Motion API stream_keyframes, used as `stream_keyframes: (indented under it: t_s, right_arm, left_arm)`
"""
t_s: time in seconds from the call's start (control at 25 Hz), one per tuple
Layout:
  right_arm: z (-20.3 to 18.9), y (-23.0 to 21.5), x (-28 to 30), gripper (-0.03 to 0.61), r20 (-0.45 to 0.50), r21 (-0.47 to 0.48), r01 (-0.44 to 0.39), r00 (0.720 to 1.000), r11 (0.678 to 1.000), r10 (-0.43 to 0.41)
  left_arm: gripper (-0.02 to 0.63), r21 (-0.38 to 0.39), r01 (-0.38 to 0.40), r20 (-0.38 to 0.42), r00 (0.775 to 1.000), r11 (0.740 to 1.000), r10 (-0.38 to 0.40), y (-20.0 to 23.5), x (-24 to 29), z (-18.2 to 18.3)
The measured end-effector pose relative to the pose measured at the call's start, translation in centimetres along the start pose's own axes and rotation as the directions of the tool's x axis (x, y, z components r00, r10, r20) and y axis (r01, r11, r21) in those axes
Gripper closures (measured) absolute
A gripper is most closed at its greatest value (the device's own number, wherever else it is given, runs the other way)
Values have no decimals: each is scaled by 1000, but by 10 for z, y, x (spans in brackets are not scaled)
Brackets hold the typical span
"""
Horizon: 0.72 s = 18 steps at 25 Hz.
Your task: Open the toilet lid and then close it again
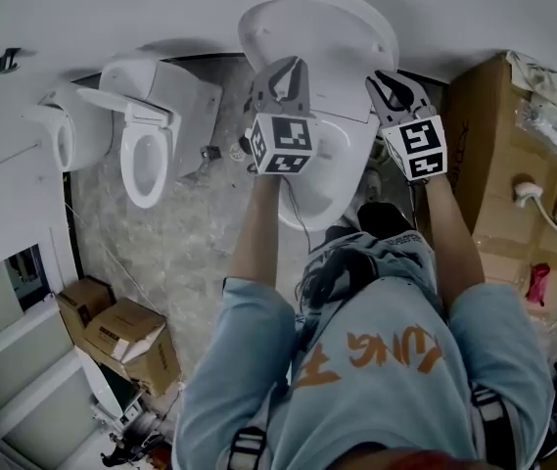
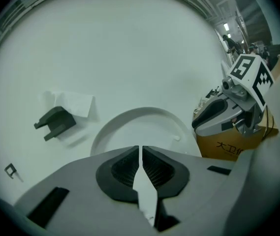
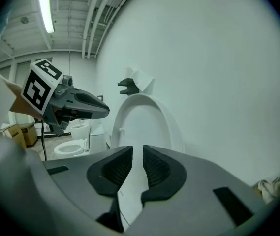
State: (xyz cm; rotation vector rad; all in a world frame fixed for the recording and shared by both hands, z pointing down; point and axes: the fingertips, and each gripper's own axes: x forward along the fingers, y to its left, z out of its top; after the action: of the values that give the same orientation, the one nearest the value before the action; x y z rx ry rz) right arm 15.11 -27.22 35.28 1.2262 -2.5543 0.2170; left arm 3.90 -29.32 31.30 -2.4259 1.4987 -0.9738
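Toilet lid stands raised at twelve o'clock, up against the white wall. Both grippers hang in front of its lower half. The left gripper has its jaws pressed together and empty; the right gripper shows a narrow gap with nothing in it. The bowl lies uncovered beneath. A second toilet sits at nine o'clock, well apart, with bare floor between. A cardboard box crowds in near three o'clock.

L tool shut, R tool ajar
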Motion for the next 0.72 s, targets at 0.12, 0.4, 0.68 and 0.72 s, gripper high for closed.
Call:
stream_keyframes:
  t_s: [0.12,0.4,0.68,0.72]
  right_arm:
    - [33,-16,-1,469,56,-24,13,998,1000,-11]
    - [78,-54,16,366,90,-55,43,995,998,-38]
    - [83,-67,46,327,40,-131,44,998,990,-39]
    - [83,-68,49,324,33,-136,41,999,990,-37]
  left_arm:
    - [509,61,-2,27,1000,998,0,12,7,28]
    - [414,264,15,3,1000,964,-16,43,44,72]
    - [362,453,122,-106,991,883,-82,59,96,79]
    - [362,467,144,-119,988,873,-99,58,100,78]
